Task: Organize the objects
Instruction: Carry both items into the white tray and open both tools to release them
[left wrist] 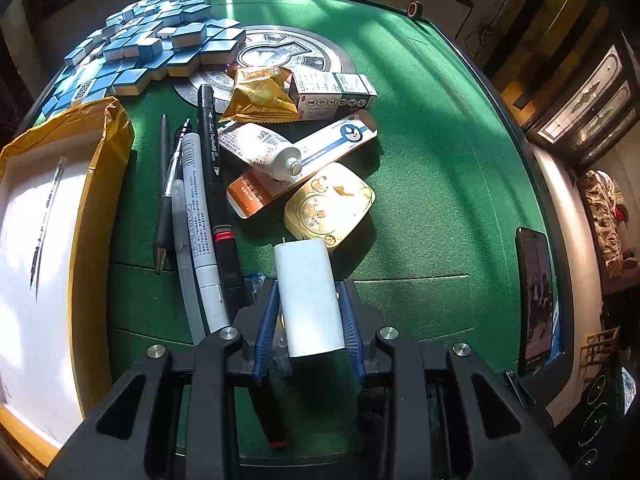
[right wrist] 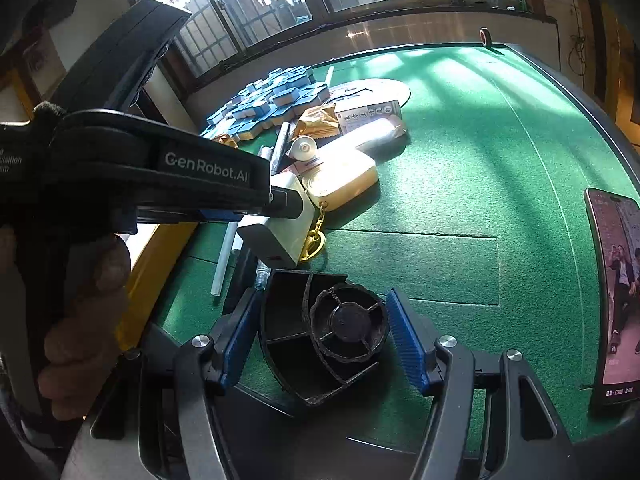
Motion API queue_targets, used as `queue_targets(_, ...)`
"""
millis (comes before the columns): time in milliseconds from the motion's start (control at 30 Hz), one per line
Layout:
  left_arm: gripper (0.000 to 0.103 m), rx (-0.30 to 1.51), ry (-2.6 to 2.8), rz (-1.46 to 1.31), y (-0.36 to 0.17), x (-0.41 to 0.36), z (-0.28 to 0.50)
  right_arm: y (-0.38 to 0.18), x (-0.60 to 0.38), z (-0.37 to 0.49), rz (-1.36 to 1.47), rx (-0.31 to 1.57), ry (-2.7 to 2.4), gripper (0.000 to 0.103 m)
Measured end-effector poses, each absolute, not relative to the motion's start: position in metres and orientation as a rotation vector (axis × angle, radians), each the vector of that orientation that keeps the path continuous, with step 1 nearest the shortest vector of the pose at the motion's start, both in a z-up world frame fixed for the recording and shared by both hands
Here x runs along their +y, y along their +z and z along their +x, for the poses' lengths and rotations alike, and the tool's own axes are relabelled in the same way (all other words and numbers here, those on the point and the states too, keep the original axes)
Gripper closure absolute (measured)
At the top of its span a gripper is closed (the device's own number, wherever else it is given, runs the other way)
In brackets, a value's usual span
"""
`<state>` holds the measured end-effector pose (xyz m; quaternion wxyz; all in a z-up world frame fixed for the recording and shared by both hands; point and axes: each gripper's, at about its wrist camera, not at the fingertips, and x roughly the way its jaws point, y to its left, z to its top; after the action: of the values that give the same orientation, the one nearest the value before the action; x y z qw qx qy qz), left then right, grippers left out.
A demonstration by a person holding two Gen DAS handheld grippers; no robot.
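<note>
1. Your left fingers point(left wrist: 308, 308) were clamped on the white charger point(left wrist: 308, 296).
2. Your right fingers point(right wrist: 320, 336) stood apart around the black organizer point(right wrist: 320, 340).
3. Likely next: carry the charger into the box point(left wrist: 100, 208) left of the fingers.

Lit by strong daylight through the windows point(right wrist: 280, 4) — striped bright bands and long shadows across the green surface point(left wrist: 432, 152). Glare on the white box liner point(left wrist: 36, 240). Heavy fisheye bending, dark corners — near parts slightly soft.
</note>
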<state>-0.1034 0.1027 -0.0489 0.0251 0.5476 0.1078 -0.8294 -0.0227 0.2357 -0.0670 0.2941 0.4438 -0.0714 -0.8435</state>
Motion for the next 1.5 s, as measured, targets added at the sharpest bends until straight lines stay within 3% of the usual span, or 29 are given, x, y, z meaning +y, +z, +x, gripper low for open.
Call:
queue_targets(200, 0.077, 0.283, -2.508, 1.681, -0.054, 0.105, -0.104, -0.071, 0.242, -0.027, 1.180, -0.188, -2.219, 0.044)
queue_targets(633, 0.079, 0.537, -2.523, 1.771, -0.049, 0.093, -0.111, -0.065, 0.255, -0.040, 1.215, -0.213, -2.193, 0.044)
queue_targets(1133, 0.079, 0.845, -2.645, 1.724, -0.041, 0.043, -0.067, -0.058, 0.229, -0.021, 1.200, -0.282, -2.258, 0.044)
queue_targets(1500, 0.079, 1.083, -2.820, 1.483, -0.006, -0.041, -0.010, -0.014, 0.160, 0.008, 1.051, -0.251, -2.282, 0.044)
